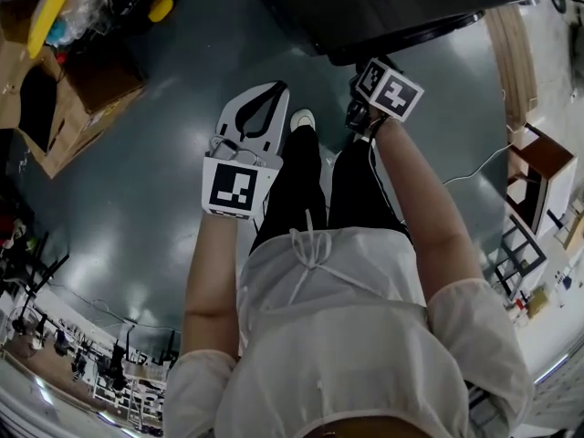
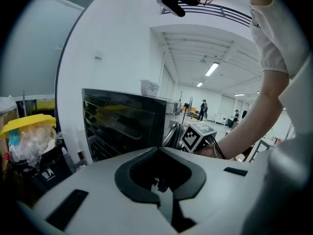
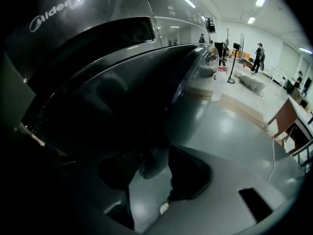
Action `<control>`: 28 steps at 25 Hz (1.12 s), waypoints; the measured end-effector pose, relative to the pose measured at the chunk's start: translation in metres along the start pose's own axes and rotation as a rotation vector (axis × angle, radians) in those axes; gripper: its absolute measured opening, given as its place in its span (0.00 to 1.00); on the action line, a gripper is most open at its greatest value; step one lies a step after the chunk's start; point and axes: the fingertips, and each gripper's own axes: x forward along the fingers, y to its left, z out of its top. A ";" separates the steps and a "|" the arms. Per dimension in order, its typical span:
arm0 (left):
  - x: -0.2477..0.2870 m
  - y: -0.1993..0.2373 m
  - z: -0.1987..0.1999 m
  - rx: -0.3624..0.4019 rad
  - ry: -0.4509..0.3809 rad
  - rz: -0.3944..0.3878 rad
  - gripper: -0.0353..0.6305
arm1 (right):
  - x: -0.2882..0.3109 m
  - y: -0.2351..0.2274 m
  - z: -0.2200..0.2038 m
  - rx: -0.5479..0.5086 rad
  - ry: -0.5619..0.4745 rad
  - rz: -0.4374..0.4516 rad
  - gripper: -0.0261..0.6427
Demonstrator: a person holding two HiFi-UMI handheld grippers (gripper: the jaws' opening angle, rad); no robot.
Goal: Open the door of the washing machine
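The dark grey washing machine (image 1: 392, 7) stands at the top of the head view, and its side (image 2: 122, 124) shows in the left gripper view. In the right gripper view its round door (image 3: 146, 92) fills the frame. My right gripper (image 3: 156, 165) points down at the door's lower edge, and a grey handle lobe (image 3: 152, 161) sits between its jaws, which look closed on it. The head view shows this gripper (image 1: 359, 117) under the machine's front. My left gripper (image 1: 270, 91) hangs over the floor, away from the machine, its white jaws (image 2: 159, 150) shut with nothing between them.
Cardboard boxes (image 1: 73, 108) and a bin with a yellow lid (image 2: 29, 126) stand to the left. A wooden cabinet (image 1: 538, 172) and a floor cable (image 1: 474, 167) lie to the right. The person's legs and shoe (image 1: 302, 119) are between the grippers.
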 end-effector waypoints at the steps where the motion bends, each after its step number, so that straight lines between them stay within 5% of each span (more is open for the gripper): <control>1: 0.000 0.000 -0.001 -0.012 0.013 0.001 0.09 | 0.000 0.000 0.000 0.004 0.006 -0.008 0.32; 15: 0.009 -0.023 -0.003 0.018 0.012 -0.059 0.09 | -0.006 -0.009 -0.012 -0.018 0.005 0.001 0.29; 28: 0.041 -0.094 -0.012 0.057 0.039 -0.148 0.09 | -0.047 -0.094 -0.053 -0.030 0.034 0.010 0.22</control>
